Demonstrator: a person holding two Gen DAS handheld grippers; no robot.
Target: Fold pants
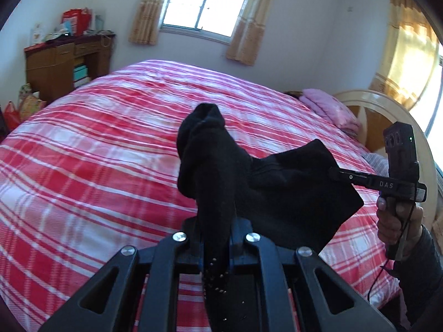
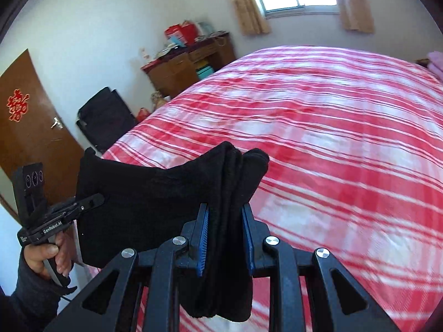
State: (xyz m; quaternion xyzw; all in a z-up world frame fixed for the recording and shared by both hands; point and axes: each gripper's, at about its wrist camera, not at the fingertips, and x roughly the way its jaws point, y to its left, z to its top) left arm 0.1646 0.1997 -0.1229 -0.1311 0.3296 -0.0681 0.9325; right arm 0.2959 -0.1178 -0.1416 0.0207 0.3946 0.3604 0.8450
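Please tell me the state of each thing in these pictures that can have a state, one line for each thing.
black pants: lifted above the bed, bunched, held by both grippers.
left gripper: shut on the pants.
right gripper: shut on a thick bunch of the pants.
bed: covered with a red plaid sheet.
door: looks shut.
window curtains: drawn aside.

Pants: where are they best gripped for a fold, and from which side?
At two spots on one edge, from above, as now: left gripper and right gripper each pinch a bunched edge of the pants, which hang between them over the bed.
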